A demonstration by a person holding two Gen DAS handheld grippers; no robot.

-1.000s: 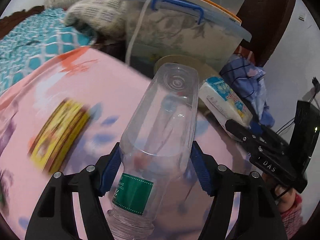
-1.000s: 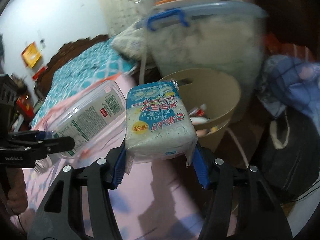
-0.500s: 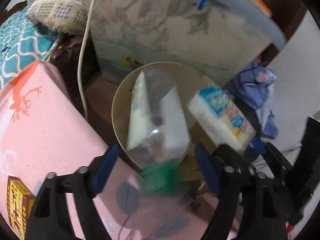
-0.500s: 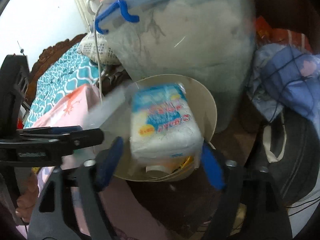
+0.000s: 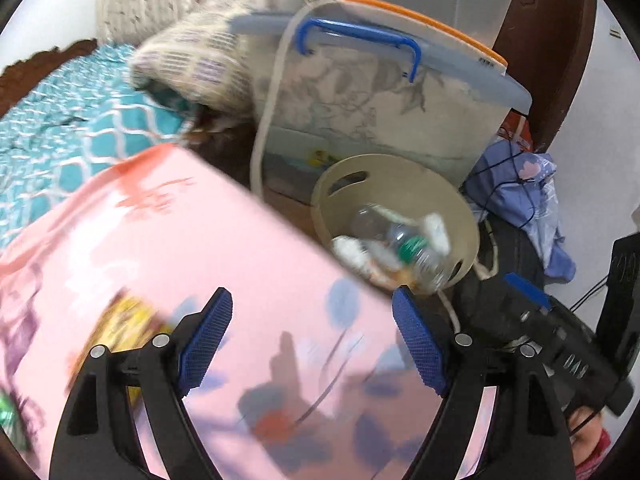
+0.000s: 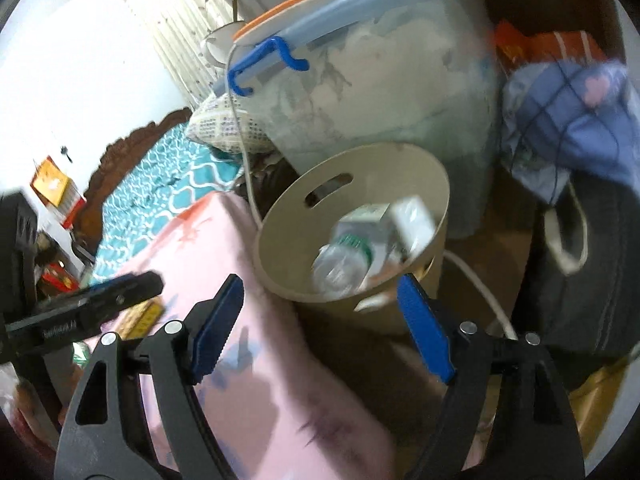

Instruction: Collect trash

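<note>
A beige round bin (image 5: pixel 340 184) stands on the floor beside the pink blanket's edge. Inside it lie a clear plastic bottle (image 5: pixel 404 246) with a green label and a white tissue packet (image 6: pixel 412 216) among other scraps. In the right wrist view the bin (image 6: pixel 288 208) and the bottle (image 6: pixel 344 260) sit just beyond my right gripper (image 6: pixel 320 328), which is open with nothing between its blue pads. My left gripper (image 5: pixel 312 340) hangs open and bare over the pink blanket (image 5: pixel 200 248), short of the bin. Each gripper shows side-on in the other's view, the right gripper (image 5: pixel 520 284) and the left gripper (image 6: pixel 148 280).
A yellow box (image 5: pixel 124 320) lies blurred on the blanket near my left fingers. Behind the bin stands a large lidded storage tub (image 5: pixel 380 112) with a blue handle. A white cable (image 5: pixel 260 152), blue clothing (image 5: pixel 516 192), a dark bag (image 6: pixel 580 280) and a teal bedspread (image 5: pixel 60 128) surround it.
Both grippers opened over the bin. The bottle left my left gripper and the tissue packet left my right; both now lie in the bin. Both grippers have drawn back from it.
</note>
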